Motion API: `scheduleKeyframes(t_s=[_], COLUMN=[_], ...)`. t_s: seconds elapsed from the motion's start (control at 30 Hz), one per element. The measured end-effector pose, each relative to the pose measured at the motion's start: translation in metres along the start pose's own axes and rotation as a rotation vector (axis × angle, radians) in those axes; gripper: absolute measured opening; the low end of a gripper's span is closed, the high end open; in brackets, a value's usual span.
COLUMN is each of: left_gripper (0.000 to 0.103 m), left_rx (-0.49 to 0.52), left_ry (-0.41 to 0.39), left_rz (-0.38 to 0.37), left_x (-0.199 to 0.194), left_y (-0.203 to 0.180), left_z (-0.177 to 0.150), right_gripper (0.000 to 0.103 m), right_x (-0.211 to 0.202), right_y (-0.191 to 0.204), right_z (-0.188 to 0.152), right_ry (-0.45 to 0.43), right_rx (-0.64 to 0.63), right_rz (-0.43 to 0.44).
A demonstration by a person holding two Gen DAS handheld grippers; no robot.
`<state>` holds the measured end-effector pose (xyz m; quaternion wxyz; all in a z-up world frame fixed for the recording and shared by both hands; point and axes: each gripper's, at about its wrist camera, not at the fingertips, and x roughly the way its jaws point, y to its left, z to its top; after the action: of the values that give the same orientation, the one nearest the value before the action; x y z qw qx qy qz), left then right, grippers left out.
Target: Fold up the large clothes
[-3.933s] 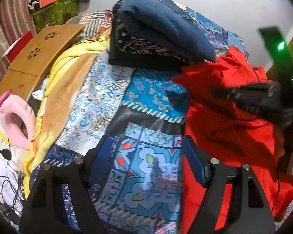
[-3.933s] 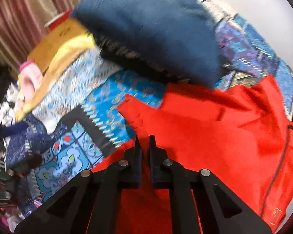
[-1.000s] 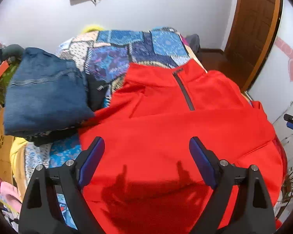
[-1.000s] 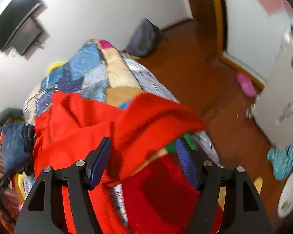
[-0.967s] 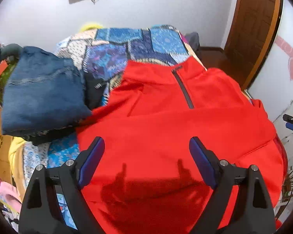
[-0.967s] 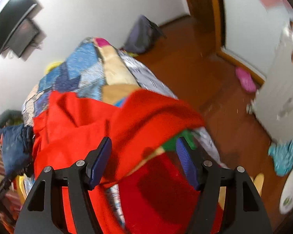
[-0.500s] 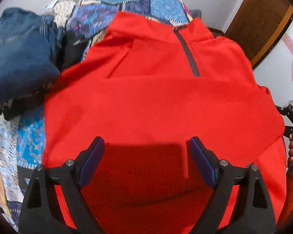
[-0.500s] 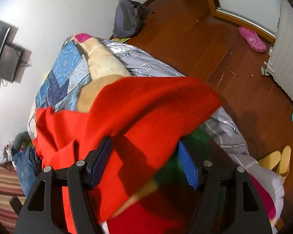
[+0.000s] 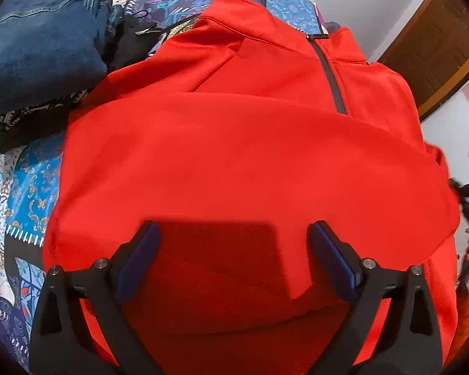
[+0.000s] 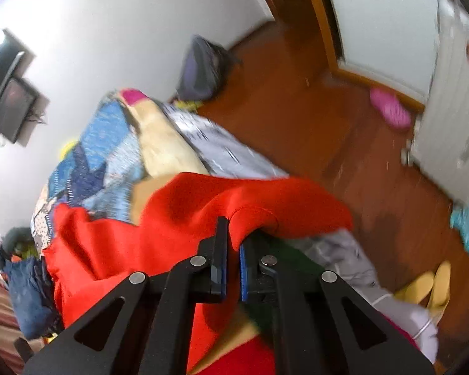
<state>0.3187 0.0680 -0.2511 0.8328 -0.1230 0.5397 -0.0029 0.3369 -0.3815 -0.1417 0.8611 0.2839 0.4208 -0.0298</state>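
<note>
Red jacket [image 9: 250,156] lies flat on the bed [image 9: 31,187]; right claw [image 10: 233,240] pinches its edge, left claw [image 9: 231,250] spreading wide, nothing between. Next, I judge: fold that edge inward.

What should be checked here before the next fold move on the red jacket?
1. Right gripper pinching the red jacket: ok, fabric is bunched between its closed pads.
2. Left gripper ready to grasp: ok, jaws opening wide above the cloth, pads not pressing it.
3. Jacket spread on the patchwork bedspread: ok, front up, zipper visible.
4. Folded jeans clear of the jacket: ok, beside its upper left edge.
5. Jacket edge off the bed side: not ok, the fabric overhangs toward the wooden floor.
6. Far sleeve position: cannot tell.
</note>
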Motion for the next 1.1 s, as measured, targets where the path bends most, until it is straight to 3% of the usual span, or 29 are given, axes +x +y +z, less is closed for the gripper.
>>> scheduleKeyframes(t_s=[0.2,0.37,0.5,0.67,0.77,0.87,0.97,1.03,1.1], left_gripper=[0.098,0.098,0.098,0.098,0.098,0.098,0.098,0.098,0.098], left_rx=[0.015,0.028,0.066,0.120,0.146,0.162,0.157,0.147,0.142], left_ry=[-0.006,-0.012,-0.025,-0.044,-0.066,-0.080,-0.076,-0.071,-0.071], left_rz=[0.018,0.024,0.025,0.041,0.058,0.066,0.069,0.063,0.059], left_x=[-0.002,-0.008,-0.015,-0.025,-0.031,-0.035,-0.033,-0.032,-0.031], left_y=[-0.002,-0.001,-0.005,-0.009,-0.011,-0.012,-0.012,-0.010,-0.009], left_z=[-0.003,-0.004,-0.009,-0.017,-0.020,-0.023,-0.025,-0.026,-0.028], right_gripper=[0.005,0.005,0.005,0.005,0.009,0.010,0.023,0.045,0.054], right_x=[-0.073,-0.101,-0.087,-0.036,-0.011,-0.001,-0.009,-0.014,-0.018], right_y=[0.055,0.112,0.141,0.153,0.152,0.158,0.161,0.160,0.156], right_z=[0.000,-0.025,-0.059,-0.098,-0.121,-0.137,-0.139,-0.133,-0.129], right_ry=[-0.145,-0.174,-0.099,0.090,0.191,0.226,0.215,0.242,0.260], right_rx=[-0.178,-0.356,-0.460,-0.521,-0.553,-0.636,-0.679,-0.666,-0.626], right_rz=[0.088,0.166,0.198,0.181,0.138,0.061,0.045,0.067,0.102])
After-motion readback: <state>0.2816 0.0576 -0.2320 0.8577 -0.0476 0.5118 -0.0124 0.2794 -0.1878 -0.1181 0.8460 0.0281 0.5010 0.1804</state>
